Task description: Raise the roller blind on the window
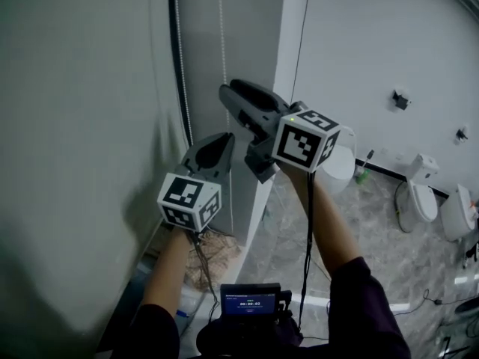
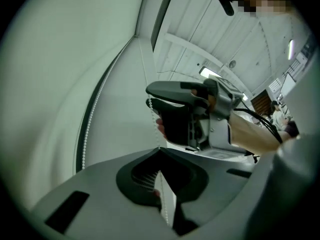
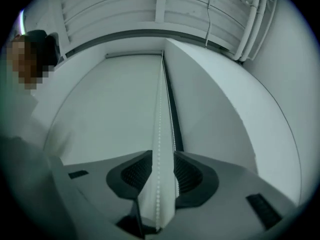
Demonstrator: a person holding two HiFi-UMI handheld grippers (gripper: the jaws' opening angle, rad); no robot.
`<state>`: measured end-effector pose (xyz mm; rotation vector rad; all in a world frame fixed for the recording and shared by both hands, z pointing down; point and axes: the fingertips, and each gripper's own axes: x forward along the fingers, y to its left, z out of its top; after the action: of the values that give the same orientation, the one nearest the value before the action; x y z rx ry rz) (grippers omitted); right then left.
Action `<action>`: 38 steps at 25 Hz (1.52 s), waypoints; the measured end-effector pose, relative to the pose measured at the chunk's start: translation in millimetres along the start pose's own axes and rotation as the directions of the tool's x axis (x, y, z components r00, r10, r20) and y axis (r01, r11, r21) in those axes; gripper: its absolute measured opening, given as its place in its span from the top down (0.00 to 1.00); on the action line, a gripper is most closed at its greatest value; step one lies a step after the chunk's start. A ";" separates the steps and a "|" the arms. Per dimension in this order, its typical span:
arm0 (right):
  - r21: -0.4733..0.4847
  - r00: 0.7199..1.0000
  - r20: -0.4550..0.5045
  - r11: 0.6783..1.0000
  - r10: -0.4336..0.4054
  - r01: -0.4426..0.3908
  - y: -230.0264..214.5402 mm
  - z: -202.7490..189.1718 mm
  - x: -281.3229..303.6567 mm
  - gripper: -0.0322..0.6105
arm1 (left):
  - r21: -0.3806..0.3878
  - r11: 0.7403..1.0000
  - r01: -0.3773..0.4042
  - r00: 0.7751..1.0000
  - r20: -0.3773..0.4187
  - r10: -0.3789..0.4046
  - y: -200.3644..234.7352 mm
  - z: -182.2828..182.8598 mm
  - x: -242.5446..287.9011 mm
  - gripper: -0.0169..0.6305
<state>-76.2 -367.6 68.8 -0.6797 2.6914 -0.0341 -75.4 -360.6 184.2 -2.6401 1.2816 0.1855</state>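
- While both claws reach up along the window's edge, the roller blind [image 1: 75,111] hangs lowered at the left of the head view. It is one smooth, plain, pale grey-green sheet that runs down past both claws.
- One white bead chain [image 1: 223,43] hangs by the blind's edge and shows as two strands. One strand lies along the dark gap [image 1: 178,66] at that edge, and the other hangs free just beside it.
- Two claws sit on the free strand, the right above the left.
- The left claw [image 2: 160,150] is closed, its tips pinching the chain.
- The right claw [image 3: 162,159] stands open, and the chain passes between its ribbed pads [image 3: 137,174] unpressed.
- Two cubes show: the left marker cube [image 1: 189,199] and the right marker cube [image 1: 303,142].
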 end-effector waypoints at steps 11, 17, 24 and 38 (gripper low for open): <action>-0.060 0.996 0.077 0.997 0.048 -0.043 30.4 18.8 -2.9 0.92 | -0.039 0.998 0.042 0.996 -0.071 -0.045 -47.3 -75.4 -42.2 0.96; -0.081 0.991 0.121 0.996 0.053 -0.043 52.9 36.9 -11.6 0.93 | -0.148 0.984 0.099 0.994 -0.023 -0.104 -39.4 -37.7 -60.3 0.95; -0.146 0.997 0.069 0.989 0.031 -0.020 51.0 37.5 -14.7 0.93 | -0.203 0.965 0.164 0.978 0.161 -0.132 8.4 78.5 -58.7 0.95; -0.093 0.984 -0.179 0.996 0.003 -0.020 57.1 -139.4 -110.0 0.93 | -0.218 0.898 0.382 0.922 0.162 -0.352 -32.5 107.4 -34.9 0.82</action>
<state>-61.3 -275.0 230.1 -0.7205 2.8845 0.0367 -74.0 -289.3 90.8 -2.9670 0.7405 0.4602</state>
